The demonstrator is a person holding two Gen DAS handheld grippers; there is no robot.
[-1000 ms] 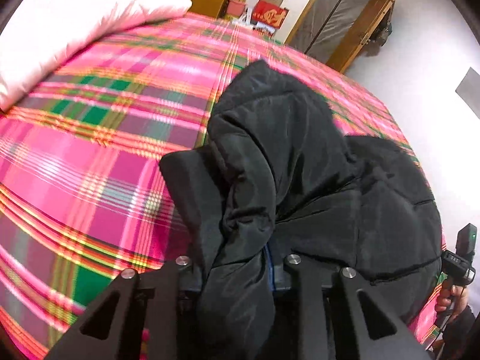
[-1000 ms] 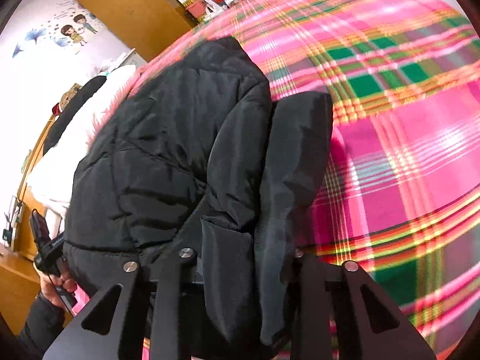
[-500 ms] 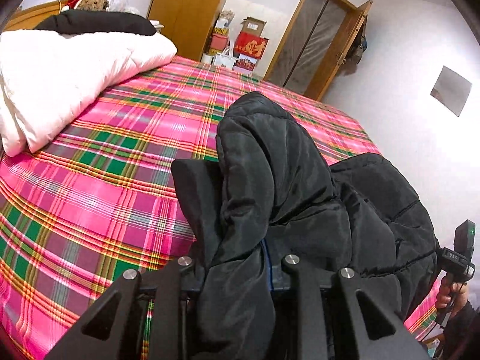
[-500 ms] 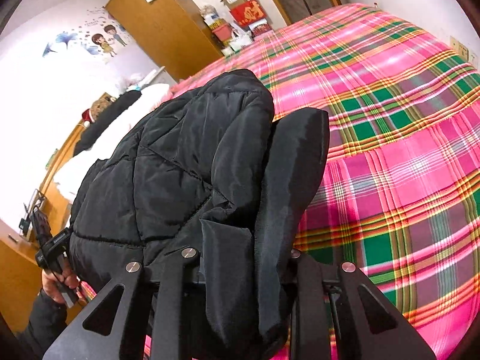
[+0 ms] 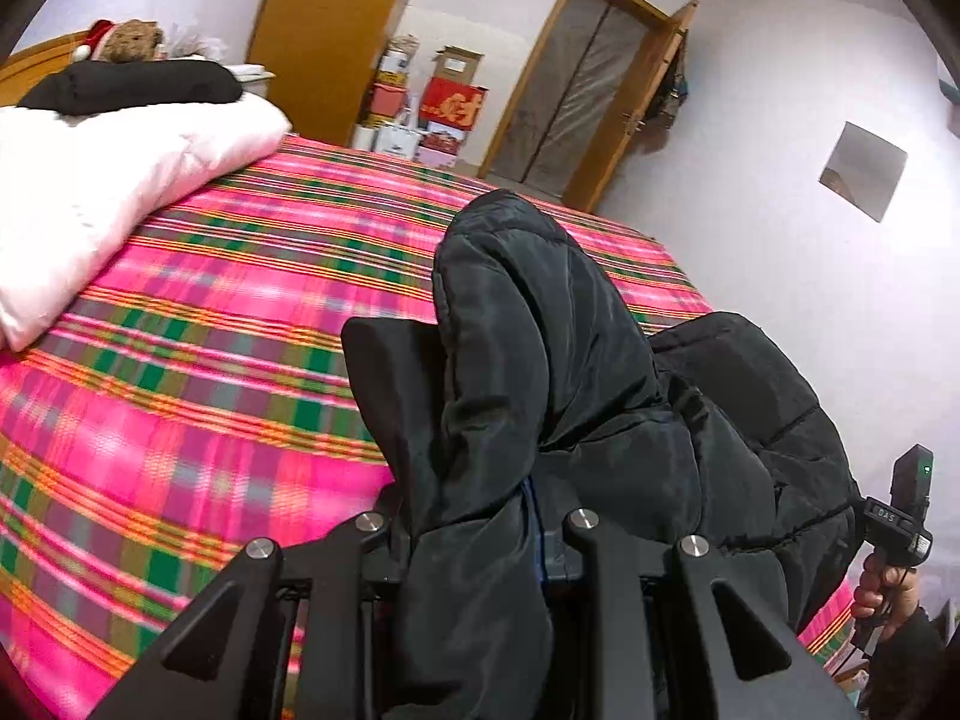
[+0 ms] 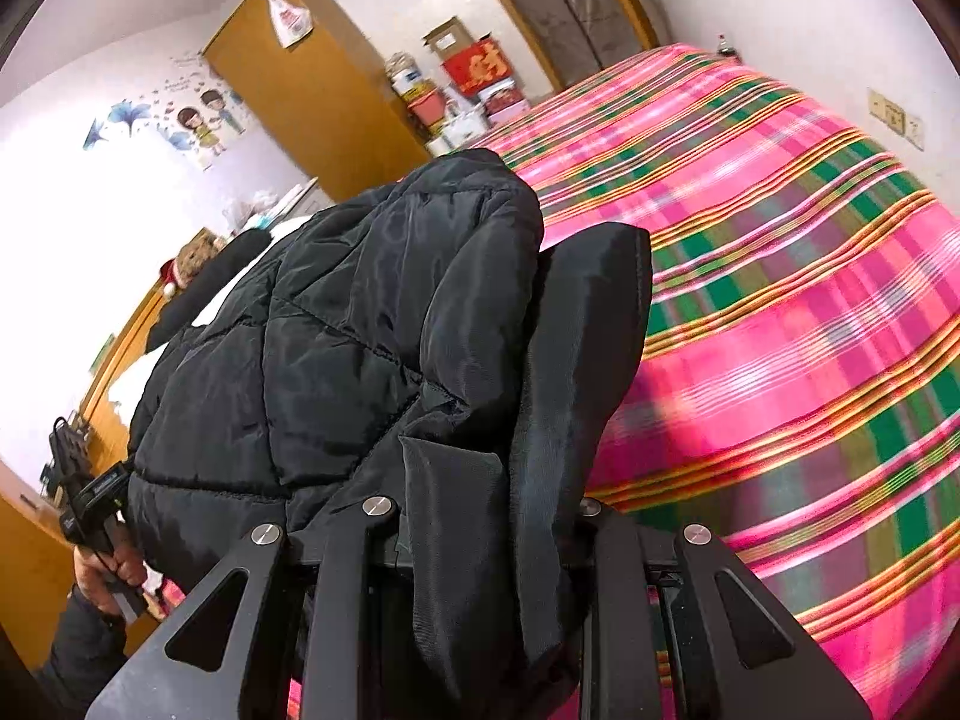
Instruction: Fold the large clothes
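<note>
A red box (image 5: 451, 101) bears a gold character; other print unreadable.

A lived-in home bedroom, as we see it.

We look across a bed (image 5: 198, 360) under a pink and green plaid cover, with a pale quilt (image 5: 108, 180) heaped at its head end beside a wooden headboard (image 5: 36, 60) and a teddy bear (image 5: 129, 42). Past the bed's far edge we see a wooden wardrobe (image 5: 330, 30), stacked gift boxes (image 5: 432, 114), a wood-framed door (image 5: 576, 84), and cartoon wall stickers (image 6: 204, 120).
</note>
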